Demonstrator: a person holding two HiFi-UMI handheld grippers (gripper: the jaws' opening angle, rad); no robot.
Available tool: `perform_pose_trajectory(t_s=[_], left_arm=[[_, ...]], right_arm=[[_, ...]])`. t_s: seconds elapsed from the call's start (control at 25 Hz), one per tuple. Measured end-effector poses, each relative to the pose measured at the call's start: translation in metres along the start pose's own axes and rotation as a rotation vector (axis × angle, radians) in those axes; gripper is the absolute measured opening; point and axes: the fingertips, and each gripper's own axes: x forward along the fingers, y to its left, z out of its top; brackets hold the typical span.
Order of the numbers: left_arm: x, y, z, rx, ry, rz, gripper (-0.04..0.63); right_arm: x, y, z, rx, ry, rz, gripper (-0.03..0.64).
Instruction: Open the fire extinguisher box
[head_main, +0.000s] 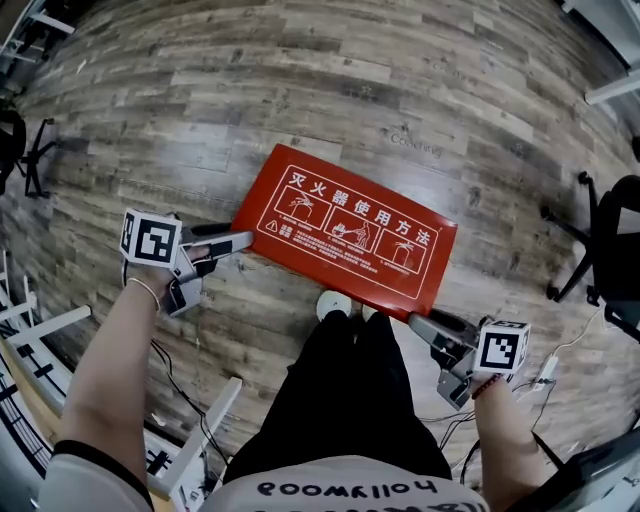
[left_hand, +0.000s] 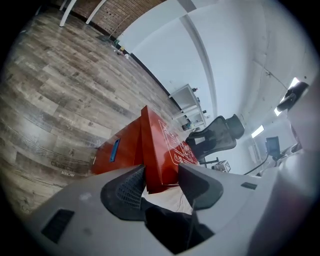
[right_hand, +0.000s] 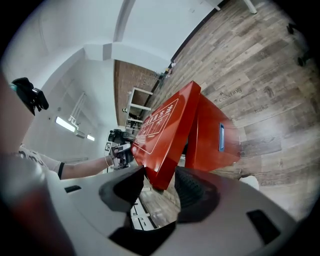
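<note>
The red fire extinguisher box stands on the wood floor, and its lid (head_main: 345, 230) with white printed instructions faces up at me. My left gripper (head_main: 243, 240) is shut on the lid's near left corner. My right gripper (head_main: 415, 320) is shut on the near right corner. In the left gripper view the lid (left_hand: 160, 150) sits edge-on between the jaws of that gripper (left_hand: 161, 181), beside the box body (left_hand: 117, 150). In the right gripper view the lid (right_hand: 167, 130) is tilted up off the box body (right_hand: 215, 135), its corner inside the right gripper (right_hand: 161, 184).
The person's black trousers (head_main: 350, 390) and a white shoe (head_main: 335, 303) are right below the box. An office chair (head_main: 610, 240) stands at the right, another chair base (head_main: 30, 160) at the far left. White frame parts (head_main: 200, 430) and cables lie at the lower left.
</note>
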Motion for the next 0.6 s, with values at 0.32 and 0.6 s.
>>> perform_pose_trajectory(t_s=[0.32, 0.6], left_arm=[[0.004, 0.005, -0.003, 0.021, 0.023, 0.040, 0.193], [0.015, 0.015, -0.001, 0.272, 0.064, 0.349, 0.196]], right_arm=[[0.003, -0.010, -0.002, -0.024, 0.022, -0.035, 0.195], [0.013, -0.031, -0.008, -0.054, 0.061, -0.200, 0.193]])
